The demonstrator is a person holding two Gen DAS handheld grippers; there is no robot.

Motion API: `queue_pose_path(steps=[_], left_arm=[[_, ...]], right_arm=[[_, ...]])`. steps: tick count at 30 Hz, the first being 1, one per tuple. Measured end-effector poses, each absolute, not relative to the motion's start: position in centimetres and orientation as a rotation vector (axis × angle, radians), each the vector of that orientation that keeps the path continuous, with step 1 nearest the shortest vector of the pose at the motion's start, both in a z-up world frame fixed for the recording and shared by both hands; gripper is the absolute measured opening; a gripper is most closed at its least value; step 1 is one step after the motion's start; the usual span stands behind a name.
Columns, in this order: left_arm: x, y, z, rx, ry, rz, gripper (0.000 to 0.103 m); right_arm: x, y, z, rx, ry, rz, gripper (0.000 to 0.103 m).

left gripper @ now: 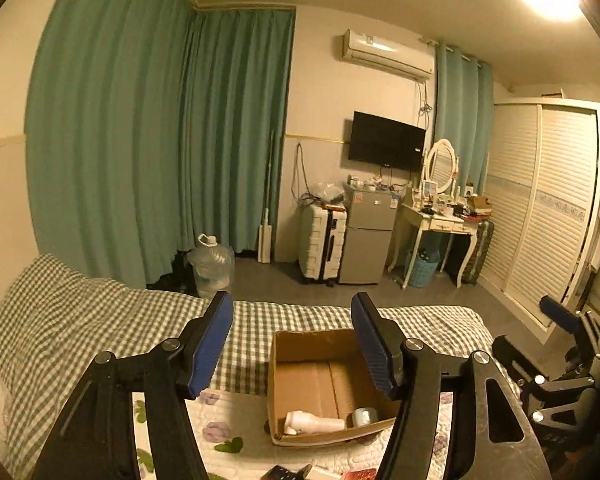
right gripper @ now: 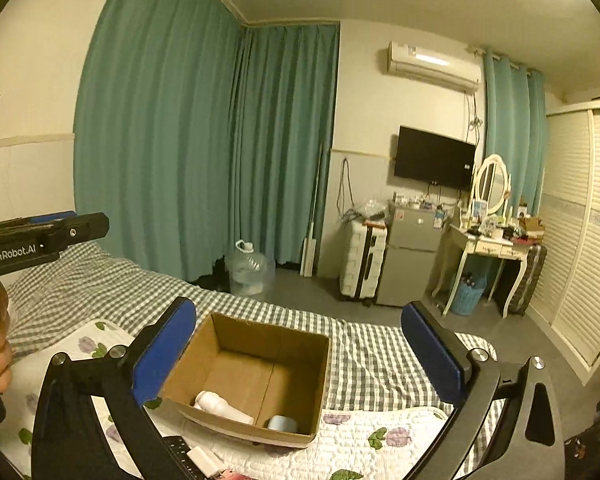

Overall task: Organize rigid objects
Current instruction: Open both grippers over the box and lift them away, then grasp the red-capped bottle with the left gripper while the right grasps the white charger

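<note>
An open cardboard box [left gripper: 300, 346] [right gripper: 324, 364] stands on the bed. A white bottle [left gripper: 314, 423] [right gripper: 222, 405] lies inside it beside a pale blue cup [left gripper: 365, 416] [right gripper: 282, 423]. My left gripper [left gripper: 292, 344] is open and empty, held above and just before the box. My right gripper [right gripper: 296, 356] is open and empty, raised over the box. A few small items, a black one [left gripper: 282, 472] [right gripper: 178, 450] and a white one [right gripper: 206, 460], lie on the quilt in front of the box at the frame's bottom edge.
The bed has a checked sheet [left gripper: 100, 320] and a floral quilt [right gripper: 380, 436]. Beyond the bed's far edge are a water jug [left gripper: 211, 262], a suitcase [left gripper: 322, 240], a small fridge [left gripper: 368, 236], a dressing table [left gripper: 440, 224] and a wardrobe [left gripper: 548, 208].
</note>
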State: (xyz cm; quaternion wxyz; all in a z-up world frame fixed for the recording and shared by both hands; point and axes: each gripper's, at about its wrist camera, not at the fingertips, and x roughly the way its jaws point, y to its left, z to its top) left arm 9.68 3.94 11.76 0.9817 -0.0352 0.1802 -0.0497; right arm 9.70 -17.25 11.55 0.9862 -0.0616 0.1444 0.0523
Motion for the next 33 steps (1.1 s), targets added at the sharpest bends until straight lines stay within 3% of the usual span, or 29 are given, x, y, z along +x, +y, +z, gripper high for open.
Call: queue_pose_path(steps=[14, 33], left_arm=[[5.9, 4.4, 8.9, -0.064, 0.356, -0.074, 0.065], [8.3, 3.9, -3.0, -0.012, 0.554, -0.118, 0.065]], right_arm=[[5.1, -15.9, 9.6, -0.085, 0.312, 0.128, 0.103], [6.4, -15.5, 0.0, -0.224, 0.46, 0.128, 0.103]])
